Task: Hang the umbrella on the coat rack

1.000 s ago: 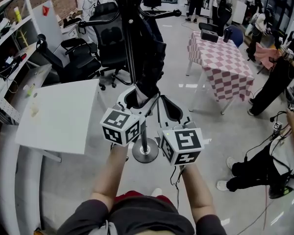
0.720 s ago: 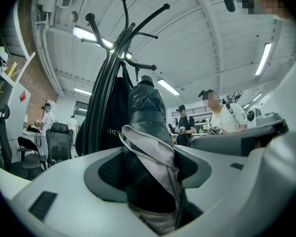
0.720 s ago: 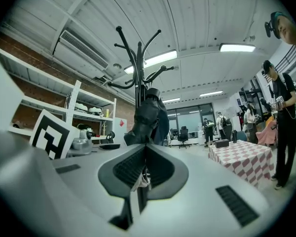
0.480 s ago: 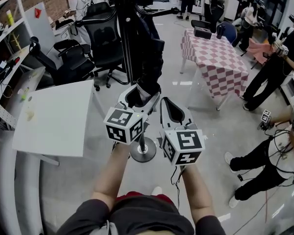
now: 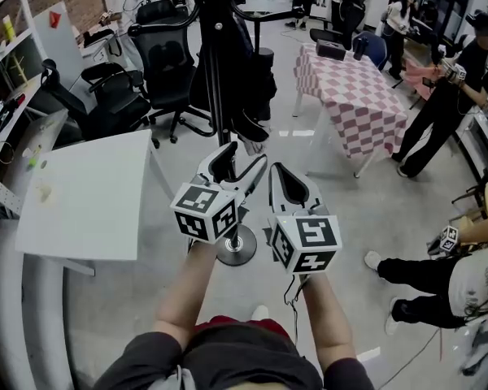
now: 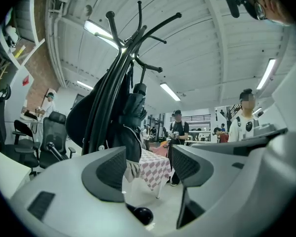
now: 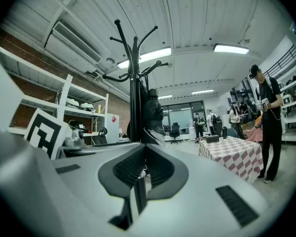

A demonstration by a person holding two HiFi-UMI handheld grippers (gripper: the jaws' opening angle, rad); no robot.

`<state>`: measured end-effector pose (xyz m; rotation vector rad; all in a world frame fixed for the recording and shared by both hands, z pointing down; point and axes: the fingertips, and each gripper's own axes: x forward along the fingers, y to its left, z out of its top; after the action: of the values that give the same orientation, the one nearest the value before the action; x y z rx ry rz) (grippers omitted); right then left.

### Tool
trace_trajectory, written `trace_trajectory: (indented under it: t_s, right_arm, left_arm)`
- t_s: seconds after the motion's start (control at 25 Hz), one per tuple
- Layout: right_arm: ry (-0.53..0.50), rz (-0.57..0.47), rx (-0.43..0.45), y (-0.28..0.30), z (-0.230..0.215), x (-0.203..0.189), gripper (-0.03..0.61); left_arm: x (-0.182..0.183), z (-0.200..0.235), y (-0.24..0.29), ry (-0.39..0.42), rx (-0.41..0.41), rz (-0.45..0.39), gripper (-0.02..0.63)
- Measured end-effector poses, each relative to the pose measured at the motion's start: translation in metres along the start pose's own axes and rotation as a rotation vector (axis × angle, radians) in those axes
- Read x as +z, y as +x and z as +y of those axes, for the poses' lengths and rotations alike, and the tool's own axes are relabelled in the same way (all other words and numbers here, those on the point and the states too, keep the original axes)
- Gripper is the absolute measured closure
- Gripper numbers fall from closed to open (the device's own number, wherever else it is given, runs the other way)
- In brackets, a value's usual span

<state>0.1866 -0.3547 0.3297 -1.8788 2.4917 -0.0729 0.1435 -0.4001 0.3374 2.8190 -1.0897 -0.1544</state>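
Umbrella (image 5: 248,88) hangs on coat rack (image 5: 214,71), long axis vertical; left tool (image 6: 147,164) just spread wide, empty; right tool (image 7: 144,164) pinched together, empty

You can read no words, brands or numbers; the marker cubes (image 5: 202,211) on your left hand-held gripper (image 5: 240,162) and right hand-held gripper (image 5: 276,173) bear only black-and-white square patterns.
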Motion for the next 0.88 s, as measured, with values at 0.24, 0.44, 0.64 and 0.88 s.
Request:
trace_trajectory:
  t_s: [0.24,0.44,0.64,0.88]
  right_arm:
    - [0.017,0.010,-0.022,-0.005,0.004,-0.008,0.561]
    - [0.031,0.011,-0.042,-0.012,0.016,-0.012,0.561]
    - [0.044,0.010,-0.063,-0.016,0.034,-0.012,0.561]
    - [0.067,0.005,-0.087,-0.026,0.040,-0.022,0.561]
  left_arm:
    - [-0.001,-0.006,-0.012,-0.016,-0.033,-0.009,0.338]
    - [0.000,-0.007,-0.031,-0.023,-0.062,-0.013,0.380]
    - [0.005,-0.003,-0.053,-0.017,-0.089,-0.018,0.457]
    - [-0.004,-0.008,-0.066,-0.012,-0.131,-0.006,0.523]
